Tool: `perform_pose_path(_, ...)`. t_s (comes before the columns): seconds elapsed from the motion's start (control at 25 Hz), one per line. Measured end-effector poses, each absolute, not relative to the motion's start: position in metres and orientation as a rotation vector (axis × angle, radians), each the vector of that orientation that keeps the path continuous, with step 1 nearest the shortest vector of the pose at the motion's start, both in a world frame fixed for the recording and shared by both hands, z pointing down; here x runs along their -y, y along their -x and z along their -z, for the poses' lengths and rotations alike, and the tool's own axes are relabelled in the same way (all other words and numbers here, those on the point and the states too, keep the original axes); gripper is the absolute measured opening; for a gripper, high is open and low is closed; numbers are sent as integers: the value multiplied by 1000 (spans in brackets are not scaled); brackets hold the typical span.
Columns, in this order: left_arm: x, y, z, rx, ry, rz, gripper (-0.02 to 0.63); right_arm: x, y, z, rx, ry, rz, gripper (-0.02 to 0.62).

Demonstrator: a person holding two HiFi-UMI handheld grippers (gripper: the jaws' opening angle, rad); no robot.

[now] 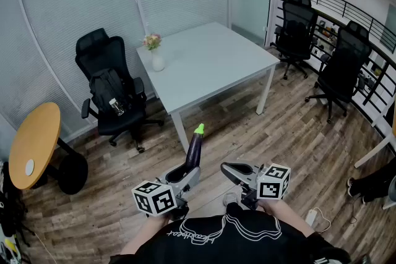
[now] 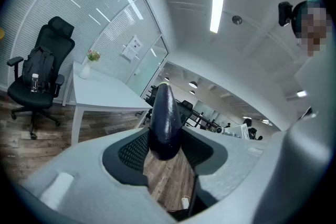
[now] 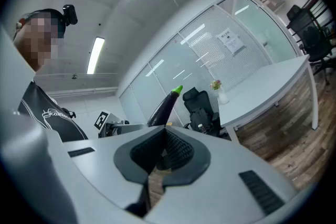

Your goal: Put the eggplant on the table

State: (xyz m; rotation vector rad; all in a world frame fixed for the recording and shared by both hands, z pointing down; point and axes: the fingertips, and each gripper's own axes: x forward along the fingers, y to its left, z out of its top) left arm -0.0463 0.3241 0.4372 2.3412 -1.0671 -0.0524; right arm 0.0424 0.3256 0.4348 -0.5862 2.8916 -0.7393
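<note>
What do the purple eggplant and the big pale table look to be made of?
Eggplant: smooth, glossy dark purple skin with a bright green tip; real or plastic, I cannot tell. Table: matte pale grey top, perhaps laminate or painted board, on white legs.

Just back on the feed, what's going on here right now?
A person standing on the wood floor holds a purple eggplant in the left gripper. Its jaws are clamped on the lower end, so the green tip points up and forward. The right gripper holds nothing, and its jaws look closed. The white table, bare except for a small vase of flowers near one corner, lies ahead, apart from both grippers. The eggplant is not yet set down.
</note>
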Motion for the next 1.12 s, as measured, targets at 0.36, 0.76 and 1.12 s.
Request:
perform_pose_path(0.36, -308, 46, -436, 1064, -2338, 55, 198, -307, -40, -433, -2895, 581, 735, 9)
perform_pose_path(0.76, -283, 48, -447, 1083, -2304, 40, 199, -279, -35, -445, -2887, 549, 808, 9)
perform_pose_path(1.12, -234, 33, -453, 1098, -2271, 39, 199, -228, -49, -450, -2887, 522, 863, 9)
